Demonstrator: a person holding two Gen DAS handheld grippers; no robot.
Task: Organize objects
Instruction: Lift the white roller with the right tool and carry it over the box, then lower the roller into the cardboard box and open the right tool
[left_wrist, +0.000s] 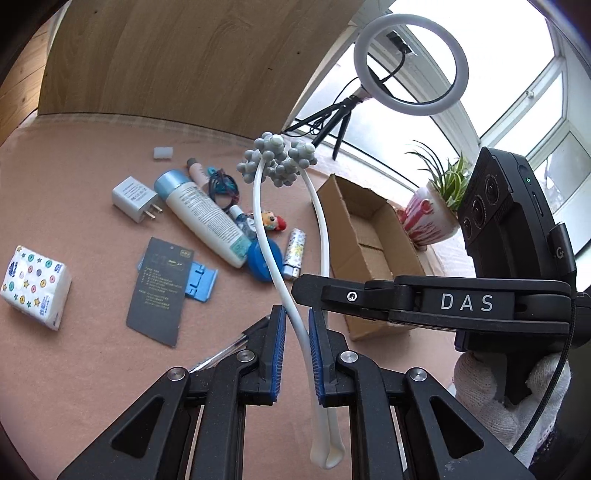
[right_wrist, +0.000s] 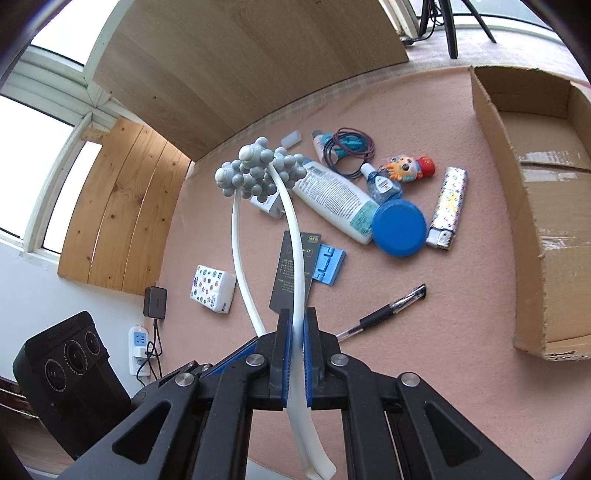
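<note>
carrying the massager (right_wrist: 295, 236), held aloft above the counter (right_wrist: 424, 369), is done with right gripper (right_wrist: 294, 328) jaws clamped on one stem; left gripper (left_wrist: 296, 325) jaws narrow, loosely around it, before the cardboard box (right_wrist: 535, 221) at right is reached.

Bright daylight from the blown-out windows (left_wrist: 517, 85), soft shadows, sharp centre, strong fisheye bending and dark corners.

White massager (right_wrist: 295, 236) with grey knobs, blue round lid (right_wrist: 399, 228), pink tablecloth (right_wrist: 424, 369)
</note>
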